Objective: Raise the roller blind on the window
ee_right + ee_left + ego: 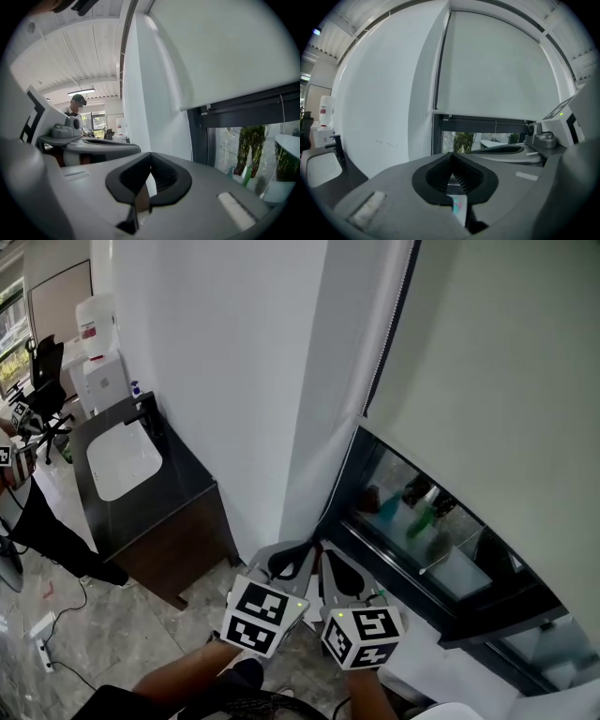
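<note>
Basin (122,463) sunk in counter (183,486) | left fingers (436,176) closed, empty | right fingers (130,176) closed, empty

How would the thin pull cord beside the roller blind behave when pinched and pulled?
The pull cord hangs thin and free beside the roller blind, so probably floppy and light. It seems beaded, so a grip may slip little. A sideways push would likely swing it.

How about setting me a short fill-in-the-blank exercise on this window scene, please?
1. The roller blind covers all of the window except its ____ strip.
2. The blind's bead chain hangs along its ____ edge.
3. The left gripper and the right gripper both have their jaws ____, with nothing held between them.
Missing words: bottom; left; shut.
</note>
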Available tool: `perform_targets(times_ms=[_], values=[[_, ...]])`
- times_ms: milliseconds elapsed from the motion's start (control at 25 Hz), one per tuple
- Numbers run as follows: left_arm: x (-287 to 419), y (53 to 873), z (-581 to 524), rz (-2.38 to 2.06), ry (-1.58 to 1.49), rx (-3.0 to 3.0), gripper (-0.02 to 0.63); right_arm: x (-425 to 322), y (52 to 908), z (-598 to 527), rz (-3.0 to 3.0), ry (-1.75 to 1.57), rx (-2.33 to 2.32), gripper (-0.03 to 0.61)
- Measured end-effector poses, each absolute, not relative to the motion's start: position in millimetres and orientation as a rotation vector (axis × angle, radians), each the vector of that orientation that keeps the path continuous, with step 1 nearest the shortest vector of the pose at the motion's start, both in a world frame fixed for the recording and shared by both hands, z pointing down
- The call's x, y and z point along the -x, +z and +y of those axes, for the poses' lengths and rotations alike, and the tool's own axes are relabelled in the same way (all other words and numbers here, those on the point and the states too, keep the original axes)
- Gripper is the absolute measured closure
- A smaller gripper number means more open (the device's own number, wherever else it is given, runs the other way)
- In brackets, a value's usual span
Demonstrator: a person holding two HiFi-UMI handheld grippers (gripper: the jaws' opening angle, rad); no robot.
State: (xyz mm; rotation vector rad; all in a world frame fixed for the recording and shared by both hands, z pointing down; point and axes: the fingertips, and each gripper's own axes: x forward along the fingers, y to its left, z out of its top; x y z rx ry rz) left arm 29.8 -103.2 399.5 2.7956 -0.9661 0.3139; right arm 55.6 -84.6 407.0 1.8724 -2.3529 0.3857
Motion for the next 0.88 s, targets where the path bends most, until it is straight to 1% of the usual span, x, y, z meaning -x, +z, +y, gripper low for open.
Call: perform_targets(times_ms=[160,600,880], values=[[-37.6,392.0,-130.2,-0.854,0.256,-2.821,0.614,-57.6,404.0,-118.0,-2.351,0.393,-1.884,0.575],[-30.4,368.1,-186.0,-0.812,0.221,-2.875,0.614,-61.8,375.8,-178.7,-2.36,0.32,-1.93,0.575],[-39.6,357.2,-205.3,-0.816,0.202,-2.892,0.614,-77.4,354.3,-211.7,-2.404,0.263,-1.891,0.574]])
